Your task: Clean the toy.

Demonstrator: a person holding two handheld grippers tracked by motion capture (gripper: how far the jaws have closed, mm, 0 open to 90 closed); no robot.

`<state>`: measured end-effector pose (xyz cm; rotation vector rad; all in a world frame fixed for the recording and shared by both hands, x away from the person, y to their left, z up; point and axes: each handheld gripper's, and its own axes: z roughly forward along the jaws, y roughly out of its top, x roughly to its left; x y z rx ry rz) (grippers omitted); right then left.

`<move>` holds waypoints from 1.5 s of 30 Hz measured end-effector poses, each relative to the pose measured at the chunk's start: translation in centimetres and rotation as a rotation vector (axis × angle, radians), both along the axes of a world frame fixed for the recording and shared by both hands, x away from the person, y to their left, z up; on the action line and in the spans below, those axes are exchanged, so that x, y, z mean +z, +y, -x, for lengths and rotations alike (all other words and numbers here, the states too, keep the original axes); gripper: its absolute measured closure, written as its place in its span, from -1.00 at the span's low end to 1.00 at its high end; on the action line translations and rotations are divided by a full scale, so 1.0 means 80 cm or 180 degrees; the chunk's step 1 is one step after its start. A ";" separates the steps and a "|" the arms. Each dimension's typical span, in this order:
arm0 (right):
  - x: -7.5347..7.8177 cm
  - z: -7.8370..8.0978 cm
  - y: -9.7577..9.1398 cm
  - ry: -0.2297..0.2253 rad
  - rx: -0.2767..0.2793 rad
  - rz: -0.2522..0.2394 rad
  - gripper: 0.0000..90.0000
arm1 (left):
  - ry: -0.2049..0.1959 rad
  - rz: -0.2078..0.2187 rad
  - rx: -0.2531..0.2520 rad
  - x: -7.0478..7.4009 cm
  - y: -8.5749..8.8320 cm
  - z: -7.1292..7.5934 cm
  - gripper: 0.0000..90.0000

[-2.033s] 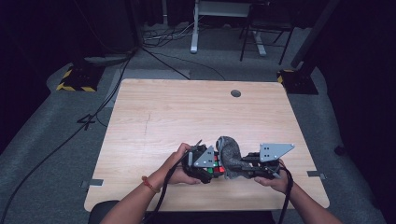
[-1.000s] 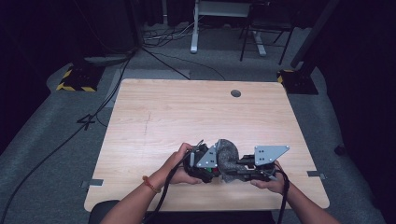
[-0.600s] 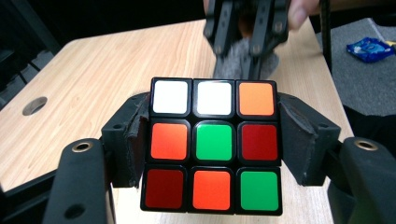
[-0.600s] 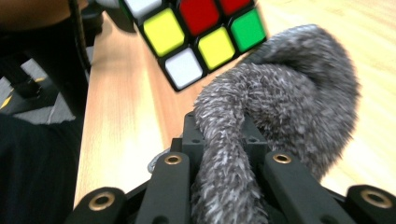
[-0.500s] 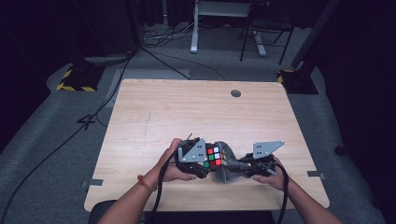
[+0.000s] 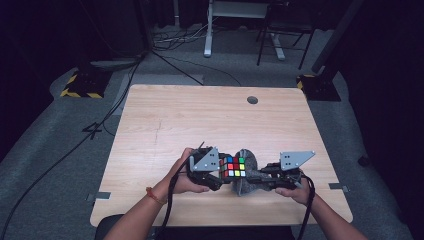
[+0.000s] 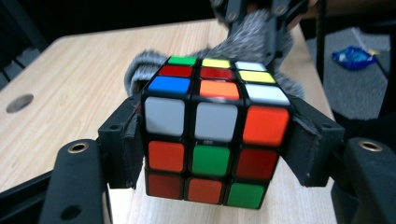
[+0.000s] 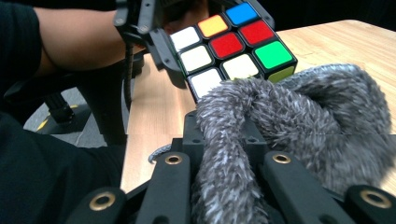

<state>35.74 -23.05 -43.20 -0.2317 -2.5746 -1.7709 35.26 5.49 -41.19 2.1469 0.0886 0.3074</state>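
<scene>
Cube (image 6: 233,167), multicoloured, lies at six o'clock on the tabletop (image 6: 200,120), held between the jaws of the left tool (image 6: 216,175), which have just been opening slightly. The right tool (image 6: 265,176), at three o'clock of the cube, is clamped on a grey fuzzy pouch (image 6: 250,175) touching it.

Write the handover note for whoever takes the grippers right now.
Left gripper: jaws have just been opening; the puzzle cube sits between its pads, out of the pouch.
Right gripper: shut on the grey fuzzy pouch, pinching its edge.
Both things are at the near edge of the wooden table, the cube beside the pouch mouth.
Done: cube is outside the pouch.
Left: probably set the cube down and release the pouch.
</scene>
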 end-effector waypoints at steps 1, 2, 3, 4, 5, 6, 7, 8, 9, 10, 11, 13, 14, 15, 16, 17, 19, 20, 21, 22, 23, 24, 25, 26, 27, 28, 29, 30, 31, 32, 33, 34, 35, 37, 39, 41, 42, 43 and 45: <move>0.000 0.001 0.003 -0.0001 0.0022 0.0000 0.74 | 0.0005 -0.0068 0.0003 -0.003 -0.003 -0.001 -0.38; 0.001 0.003 0.005 -0.0026 0.0032 0.0019 0.74 | -0.0017 -0.0167 0.0008 -0.006 -0.006 -0.001 -0.41; 0.003 0.005 0.007 -0.0069 0.0046 0.0034 0.74 | -0.0012 -0.0193 0.0019 -0.008 -0.007 -0.001 -0.42; 0.005 0.007 0.008 -0.0114 0.0036 0.0056 0.74 | -0.0012 -0.0210 0.0014 -0.008 -0.007 -0.001 -0.39; 0.007 0.007 0.007 -0.0123 0.0013 0.0042 0.74 | 0.0013 -0.0167 -0.0008 -0.009 -0.005 -0.002 -0.35; 0.008 0.006 0.004 -0.0123 -0.0012 0.0008 0.74 | 0.0015 -0.0140 -0.0019 -0.008 -0.003 -0.002 -0.29; 0.009 0.005 0.001 -0.0117 -0.0036 -0.0018 0.74 | 0.0016 -0.0115 -0.0017 -0.007 -0.003 -0.002 -0.29; 0.010 0.004 0.000 -0.0120 -0.0049 -0.0039 0.74 | 0.0025 -0.0088 -0.0028 -0.006 -0.003 -0.002 -0.28; 0.011 0.004 -0.001 -0.0133 -0.0064 -0.0046 0.74 | 0.0023 -0.0086 -0.0024 -0.004 -0.003 -0.002 -0.28; 0.012 0.005 0.000 -0.0154 -0.0075 -0.0048 0.74 | 0.0014 -0.0095 -0.0027 -0.004 -0.002 -0.002 -0.27; 0.012 0.006 0.001 -0.0173 -0.0085 -0.0036 0.74 | -0.0001 -0.0067 -0.0012 -0.002 -0.001 -0.002 -0.27; 0.012 0.005 0.002 -0.0156 -0.0106 0.0025 0.74 | 0.0020 -0.0023 -0.0011 0.001 0.002 -0.003 -0.26; 0.011 0.005 0.003 -0.0138 -0.0111 0.0066 0.74 | 0.0001 -0.0003 0.0030 0.002 0.003 -0.003 -0.26; 0.008 0.005 0.004 -0.0117 -0.0102 0.0141 0.74 | 0.0010 0.0032 0.0030 0.004 0.004 -0.004 -0.26; 0.004 0.004 0.007 -0.0080 -0.0095 0.0242 0.74 | 0.0047 0.0048 0.0013 0.005 0.006 -0.005 -0.26; 0.000 0.004 0.008 -0.0070 -0.0068 0.0301 0.74 | 0.0032 0.0024 0.0020 0.005 0.006 -0.005 -0.26; -0.003 0.004 0.009 -0.0063 -0.0063 0.0302 0.74 | -0.0009 -0.0075 0.0010 0.002 0.004 -0.003 -0.26; 0.000 0.005 0.008 -0.0095 -0.0067 0.0243 0.74 | 0.0016 -0.0089 0.0011 0.000 0.003 -0.002 -0.26; 0.004 0.006 0.006 -0.0125 -0.0093 0.0153 0.74 | 0.0031 -0.0099 -0.0012 -0.002 0.002 -0.002 -0.26; 0.009 0.006 0.004 -0.0146 -0.0134 0.0079 0.74 | 0.0034 -0.0127 -0.0039 -0.003 0.001 -0.001 -0.26; 0.013 0.007 0.003 -0.0192 -0.0195 0.0043 0.74 | 0.0040 -0.0135 -0.0075 -0.005 -0.001 -0.001 -0.26; 0.015 0.008 0.001 -0.0236 -0.0269 0.0005 0.74 | 0.0057 -0.0137 -0.0117 -0.006 -0.003 0.000 -0.26; 0.017 0.007 0.000 -0.0252 -0.0323 -0.0002 0.74 | 0.0060 -0.0150 -0.0138 -0.008 -0.006 0.001 -0.26; 0.018 0.006 -0.001 -0.0270 -0.0397 0.0029 0.74 | 0.0024 -0.0173 -0.0126 -0.009 -0.008 0.002 -0.26; 0.016 0.004 -0.001 -0.0257 -0.0438 0.0076 0.74 | 0.0049 -0.0150 -0.0131 -0.009 -0.009 0.002 -0.26; 0.013 0.002 0.001 -0.0217 -0.0444 0.0121 0.73 | 0.0098 -0.0093 -0.0138 -0.009 -0.008 0.001 -0.26; 0.009 0.000 0.002 -0.0174 -0.0413 0.0191 0.74 | 0.0085 -0.0085 -0.0096 -0.008 -0.006 0.000 -0.26; 0.005 -0.001 0.004 -0.0130 -0.0376 0.0265 0.73 | 0.0076 -0.0053 -0.0036 -0.008 -0.004 -0.002 -0.26; 0.000 -0.002 0.006 -0.0069 -0.0318 0.0337 0.73 | 0.0120 -0.0002 -0.0014 -0.007 0.000 -0.005 -0.26; -0.004 -0.002 0.009 -0.0036 -0.0232 0.0379 0.73 | 0.0135 0.0020 0.0024 -0.007 0.003 -0.007 -0.26; -0.007 -0.001 0.011 -0.0006 -0.0142 0.0417 0.73 | 0.0104 0.0014 0.0091 -0.007 0.007 -0.009 -0.26; -0.008 -0.001 0.013 0.0016 -0.0088 0.0446 0.73 | 0.0090 0.0007 0.0138 -0.007 0.010 -0.011 -0.26; -0.009 0.000 0.015 0.0039 -0.0018 0.0452 0.73 | 0.0082 -0.0020 0.0151 -0.007 0.013 -0.013 -0.26; -0.009 0.002 0.016 0.0036 0.0026 0.0453 0.73 | 0.0081 -0.0078 0.0212 -0.009 0.017 -0.015 -0.25; -0.006 0.001 0.014 -0.0020 -0.0073 0.0526 0.72 | 0.0119 -0.0144 0.0236 -0.012 0.023 -0.016 -0.26; -0.003 -0.003 0.007 -0.0064 -0.0268 0.0557 0.72 | 0.0143 -0.0207 0.0317 -0.016 0.030 -0.017 -0.26; -0.002 -0.006 0.002 -0.0069 -0.0325 0.0555 0.72 | 0.0154 -0.0230 0.0356 -0.018 0.035 -0.019 -0.26; -0.001 -0.009 -0.002 -0.0084 -0.0413 0.0579 0.72 | 0.0178 -0.0242 0.0401 -0.021 0.039 -0.021 -0.26; -0.003 -0.016 -0.008 -0.0099 -0.0543 0.0617 0.72 | 0.0263 -0.0274 0.0459 -0.026 0.049 -0.025 -0.26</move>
